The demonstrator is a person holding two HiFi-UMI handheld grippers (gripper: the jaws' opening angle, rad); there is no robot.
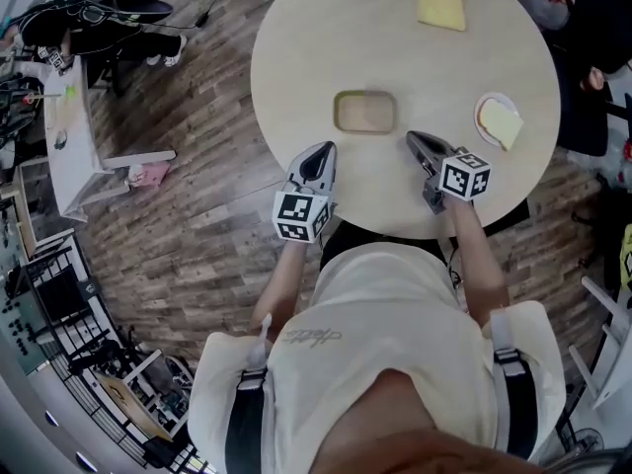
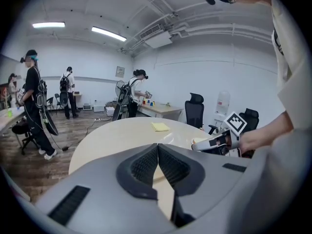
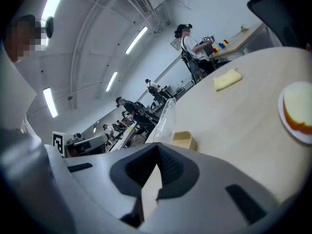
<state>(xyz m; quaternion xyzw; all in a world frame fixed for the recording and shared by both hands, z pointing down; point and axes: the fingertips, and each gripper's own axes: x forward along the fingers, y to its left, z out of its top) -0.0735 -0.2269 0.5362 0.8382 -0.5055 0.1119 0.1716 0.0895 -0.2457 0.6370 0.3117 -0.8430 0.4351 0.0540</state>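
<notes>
At the near edge of the round table, the left gripper and the right gripper lie low over the wood, well apart from each other. Each gripper's own view shows its ribbed pads pressed together with nothing between them, so both are closed and empty.

Just beyond their tips and between them sits a shallow tan box with rounded corners. It lies ahead and to the right of the left gripper, ahead and to the left of the right one, and neither touches it. In the right gripper view the box shows just past the closed jaws, with something clear standing at its left side.

Further right, near the table's edge, a small white plate carries a slice of bread. At the far side of the table lies a yellow cloth, well apart from everything else.
</notes>
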